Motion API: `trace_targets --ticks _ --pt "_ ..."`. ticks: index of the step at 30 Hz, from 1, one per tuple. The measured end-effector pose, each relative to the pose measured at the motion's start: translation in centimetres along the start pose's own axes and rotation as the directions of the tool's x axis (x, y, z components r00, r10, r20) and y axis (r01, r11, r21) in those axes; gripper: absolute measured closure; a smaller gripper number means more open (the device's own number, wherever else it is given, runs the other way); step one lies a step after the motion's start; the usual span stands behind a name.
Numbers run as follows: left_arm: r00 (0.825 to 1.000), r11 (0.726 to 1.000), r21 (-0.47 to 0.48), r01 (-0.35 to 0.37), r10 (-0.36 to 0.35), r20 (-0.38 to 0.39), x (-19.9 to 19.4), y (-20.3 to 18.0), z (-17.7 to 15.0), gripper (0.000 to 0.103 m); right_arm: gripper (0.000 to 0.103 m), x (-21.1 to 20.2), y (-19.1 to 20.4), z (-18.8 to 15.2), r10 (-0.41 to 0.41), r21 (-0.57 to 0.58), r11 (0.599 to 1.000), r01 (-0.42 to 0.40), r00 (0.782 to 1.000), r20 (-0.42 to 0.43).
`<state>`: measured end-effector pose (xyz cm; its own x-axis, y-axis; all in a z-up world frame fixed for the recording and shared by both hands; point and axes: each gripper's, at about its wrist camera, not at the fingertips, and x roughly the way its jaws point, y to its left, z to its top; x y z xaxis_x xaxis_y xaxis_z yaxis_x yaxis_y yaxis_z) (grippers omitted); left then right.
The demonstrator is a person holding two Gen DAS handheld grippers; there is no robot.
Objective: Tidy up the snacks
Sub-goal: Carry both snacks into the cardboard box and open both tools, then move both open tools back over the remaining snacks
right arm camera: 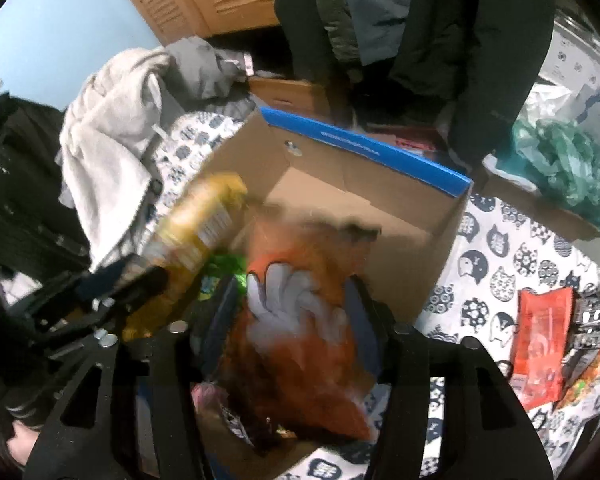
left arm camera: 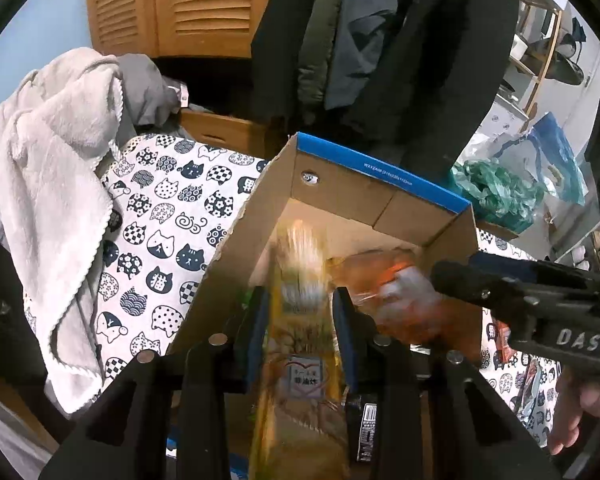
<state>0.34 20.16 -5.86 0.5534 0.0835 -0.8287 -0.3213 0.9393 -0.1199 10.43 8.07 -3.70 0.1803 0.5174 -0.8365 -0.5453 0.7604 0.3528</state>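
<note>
Nearest in the left wrist view, the left gripper (left arm camera: 300,320) points steeply down with its jaws clamped on a yellow snack packet (left arm camera: 300,364), whose blurred top end reaches over the open cardboard box (left arm camera: 236,240). In the right wrist view, the right gripper (right arm camera: 296,316) also tilts down over the box, its jaws standing apart on either side of an orange snack bag (right arm camera: 300,344); whether the pads touch the bag I cannot tell. The bag lies inside the near part of the box, over other wrappers. The box rests on a cat-print cloth (left arm camera: 160,220) covering the surface. To the right on the cloth lies a red packet (right arm camera: 540,344) beside more small snacks. Left of the box, a pale fleece blanket (left arm camera: 56,184) is heaped. Beyond the box's blue-edged far wall hang dark coats (left arm camera: 380,40), with louvred wooden doors (left arm camera: 172,4) to the far left and green plastic bags (left arm camera: 496,192) to the far right.
</note>
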Motion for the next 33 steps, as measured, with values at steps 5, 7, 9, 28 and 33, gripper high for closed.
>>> trace_targets --ticks 5,7,9,28,33 --pt "1.0 1.0 0.008 0.006 -0.006 0.008 -0.5 -0.6 0.1 0.05 0.029 -1.1 -0.2 -0.1 -0.024 0.003 1.0 0.024 0.999 0.021" --pt "1.0 1.0 0.011 0.01 -0.011 0.007 -0.6 -0.9 0.1 0.049 0.025 -1.7 -0.5 -0.3 -0.048 0.005 0.999 0.048 0.999 0.026" --pt "1.0 1.0 0.016 0.018 -0.018 -0.001 -0.7 -1.3 0.0 0.047 0.025 -2.2 -1.0 -0.7 -0.069 0.01 0.998 0.069 0.997 0.027" --pt "0.99 0.984 0.129 0.122 -0.112 -0.088 -1.1 -8.4 -2.0 0.03 0.024 -7.4 -7.2 -6.3 -0.21 0.055 0.976 0.209 0.978 0.012" --pt "0.986 0.971 0.187 0.146 -0.129 -0.102 -1.2 -11.1 -2.7 0.03 0.024 -8.4 -9.2 -7.9 -0.229 0.081 0.97 0.227 0.974 0.006"
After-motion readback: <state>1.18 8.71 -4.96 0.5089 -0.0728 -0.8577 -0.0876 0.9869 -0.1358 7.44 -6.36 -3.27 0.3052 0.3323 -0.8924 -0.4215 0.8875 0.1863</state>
